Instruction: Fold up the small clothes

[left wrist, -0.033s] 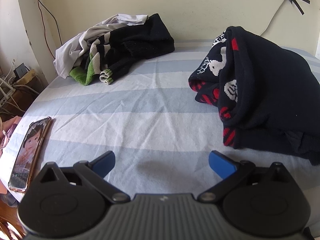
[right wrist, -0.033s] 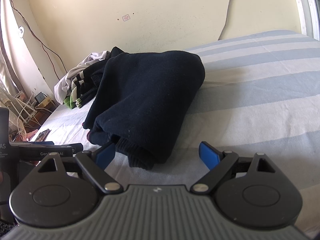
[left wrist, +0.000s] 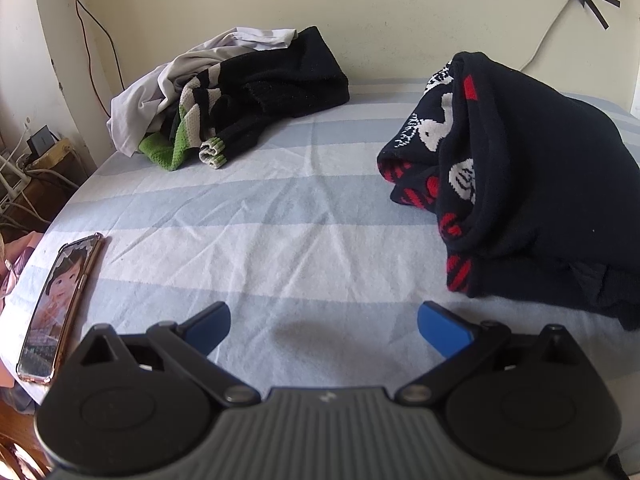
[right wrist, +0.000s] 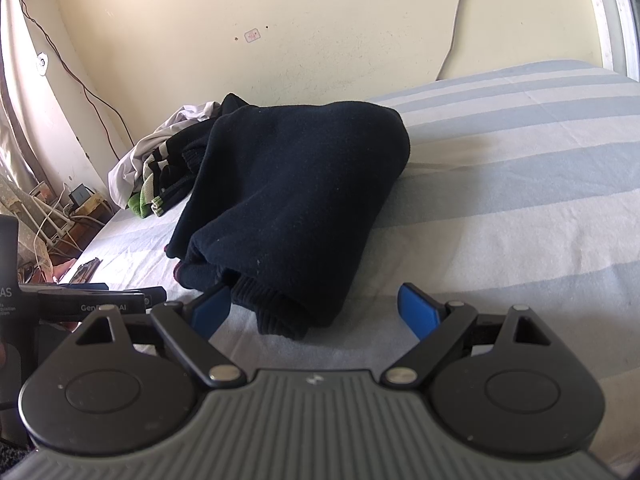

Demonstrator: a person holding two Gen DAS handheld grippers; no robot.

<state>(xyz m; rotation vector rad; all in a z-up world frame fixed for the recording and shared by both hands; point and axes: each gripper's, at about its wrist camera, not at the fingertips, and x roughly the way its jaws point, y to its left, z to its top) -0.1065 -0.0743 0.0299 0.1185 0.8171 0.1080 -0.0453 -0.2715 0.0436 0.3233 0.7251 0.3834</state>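
Both claws hang empty over the striped bed (left wrist: pixel 280 216), fingers spread wide. The left claw (left wrist: pixel 323 322) hovers above bare sheet; the right claw (right wrist: pixel 314 307) sits right at the ribbed hem of the dark navy sweater (right wrist: pixel 296 200), its left blue fingertip (right wrist: pixel 210 308) just beside the cuff.

That sweater is bundled up on the right side of the bed, red-and-white pattern showing from the left view (left wrist: pixel 436 148). By the look of it this is the reach-in stage: best to take a single layer at the hem rather than the whole roll, and have the left claw catch the opposite edge so it spreads flat on the open sheet between them.

Watch the surroundings: a phone (left wrist: pixel 60 300) lies at the bed's left edge, close enough to be swept off. A second heap of clothes (left wrist: pixel 240 100) waits against the far wall, well apart.
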